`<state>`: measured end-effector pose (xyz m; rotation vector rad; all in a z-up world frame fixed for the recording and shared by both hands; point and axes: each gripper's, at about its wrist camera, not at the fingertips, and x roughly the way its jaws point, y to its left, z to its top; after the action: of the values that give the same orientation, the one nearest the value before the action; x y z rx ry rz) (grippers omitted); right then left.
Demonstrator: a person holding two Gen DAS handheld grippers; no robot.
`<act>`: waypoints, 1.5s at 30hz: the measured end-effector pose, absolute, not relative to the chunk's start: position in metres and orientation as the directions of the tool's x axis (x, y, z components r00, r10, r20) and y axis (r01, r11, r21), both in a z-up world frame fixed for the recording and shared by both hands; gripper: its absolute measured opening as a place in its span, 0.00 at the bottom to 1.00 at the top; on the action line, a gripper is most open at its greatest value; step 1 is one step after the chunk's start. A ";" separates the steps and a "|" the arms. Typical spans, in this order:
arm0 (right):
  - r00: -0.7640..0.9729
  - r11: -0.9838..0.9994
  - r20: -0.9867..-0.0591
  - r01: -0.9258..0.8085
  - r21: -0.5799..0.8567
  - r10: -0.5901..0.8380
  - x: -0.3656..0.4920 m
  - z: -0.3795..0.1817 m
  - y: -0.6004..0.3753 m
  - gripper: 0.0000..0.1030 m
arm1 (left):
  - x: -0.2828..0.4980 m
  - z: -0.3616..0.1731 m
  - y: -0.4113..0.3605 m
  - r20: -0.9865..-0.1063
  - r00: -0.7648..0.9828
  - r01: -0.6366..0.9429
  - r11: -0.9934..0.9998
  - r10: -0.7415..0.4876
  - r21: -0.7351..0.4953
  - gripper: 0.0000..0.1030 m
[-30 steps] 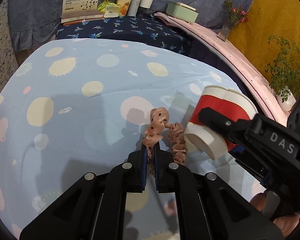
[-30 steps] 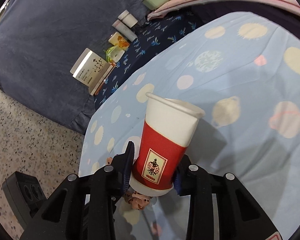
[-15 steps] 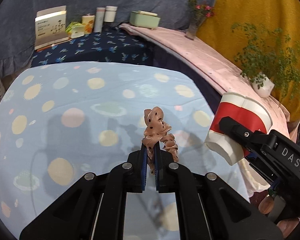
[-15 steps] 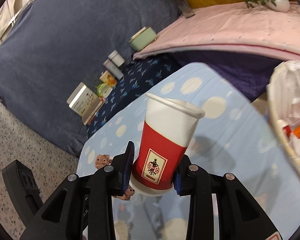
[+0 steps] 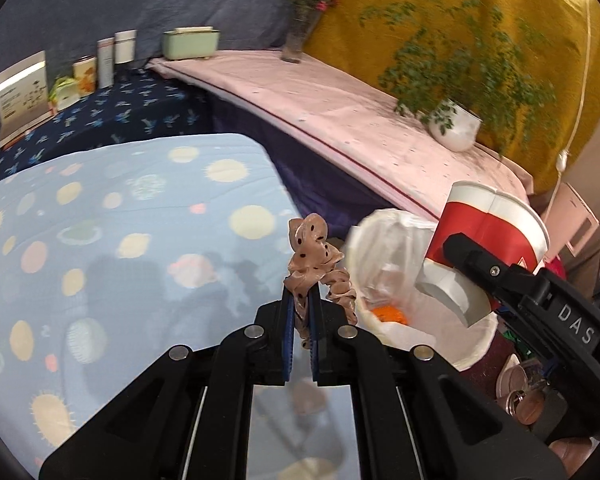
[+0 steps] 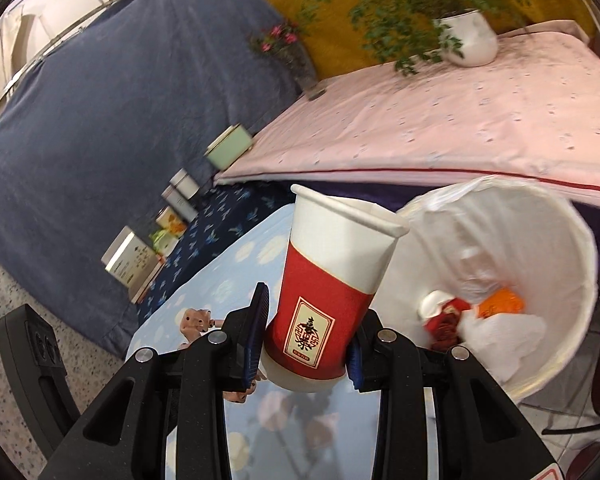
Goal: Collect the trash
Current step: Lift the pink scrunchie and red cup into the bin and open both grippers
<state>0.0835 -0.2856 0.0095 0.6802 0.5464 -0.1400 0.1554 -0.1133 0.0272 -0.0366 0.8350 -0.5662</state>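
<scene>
We carry both finds to the bin (image 6: 540,216): left gripper (image 5: 300,312) jaws clamped on the scrunchie (image 5: 314,256), right gripper (image 6: 306,340) jaws gripping the paper cup (image 6: 332,276). Next, hold each above the opening and release.

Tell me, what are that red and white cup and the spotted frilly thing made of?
The cup looks like matt paper: a rolled rim, a side seam, a printed label. The frilly thing, seemingly a hair scrunchie, looks like glossy satin-type fabric, tan with dark dots: it gathers into soft ruffles and catches light. The exact fibre cannot be told.
</scene>
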 end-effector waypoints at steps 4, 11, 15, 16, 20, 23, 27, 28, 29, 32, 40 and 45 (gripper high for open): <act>0.850 0.747 -0.526 0.338 0.572 0.018 0.065 0.002 -0.314 0.32 | 0.149 0.028 -0.147 -0.698 0.503 0.503 0.829 -0.509 -0.242 0.06; 0.848 0.707 -0.530 0.390 0.590 -0.025 0.037 -0.011 -0.352 0.32 | 0.139 0.022 -0.186 -0.710 0.463 0.551 0.799 -0.531 -0.239 0.06; 0.845 0.687 -0.533 0.412 0.599 -0.042 0.027 -0.018 -0.365 0.32 | 0.137 0.016 -0.202 -0.719 0.440 0.568 0.787 -0.538 -0.242 0.06; 0.844 0.682 -0.534 0.417 0.601 -0.045 0.024 -0.020 -0.368 0.32 | 0.137 0.015 -0.205 -0.721 0.436 0.570 0.785 -0.539 -0.242 0.06; 0.842 0.671 -0.536 0.427 0.606 -0.052 0.019 -0.025 -0.376 0.32 | 0.136 0.013 -0.215 -0.720 0.429 0.584 0.776 -0.545 -0.239 0.07; 0.841 0.670 -0.538 0.430 0.605 -0.054 0.017 -0.026 -0.378 0.32 | 0.135 0.011 -0.223 -0.720 0.426 0.593 0.771 -0.547 -0.235 0.09; 0.840 0.675 -0.539 0.434 0.596 -0.064 0.016 -0.027 -0.381 0.32 | 0.136 0.009 -0.228 -0.717 0.438 0.586 0.777 -0.543 -0.231 0.22; 0.840 0.676 -0.539 0.434 0.596 -0.065 0.015 -0.027 -0.382 0.32 | 0.137 0.008 -0.229 -0.719 0.440 0.580 0.782 -0.538 -0.230 0.35; 0.840 0.676 -0.539 0.434 0.595 -0.065 0.016 -0.026 -0.382 0.32 | 0.139 0.008 -0.228 -0.718 0.446 0.572 0.787 -0.534 -0.231 0.38; 0.839 0.678 -0.540 0.435 0.593 -0.066 0.016 -0.027 -0.383 0.32 | 0.142 0.006 -0.225 -0.717 0.456 0.560 0.796 -0.528 -0.229 0.40; 0.834 0.699 -0.548 0.428 0.573 -0.061 0.028 -0.024 -0.377 0.32 | 0.147 0.003 -0.218 -0.724 0.486 0.546 0.817 -0.489 -0.185 0.40; 0.830 0.727 -0.555 0.417 0.545 -0.061 0.039 -0.020 -0.371 0.32 | 0.146 0.003 -0.214 -0.723 0.508 0.541 0.827 -0.468 -0.155 0.40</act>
<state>0.0391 -0.3712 -0.0203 0.7137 0.5375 -0.2778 0.1463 -0.2139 0.0029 0.0949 0.8411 -0.6089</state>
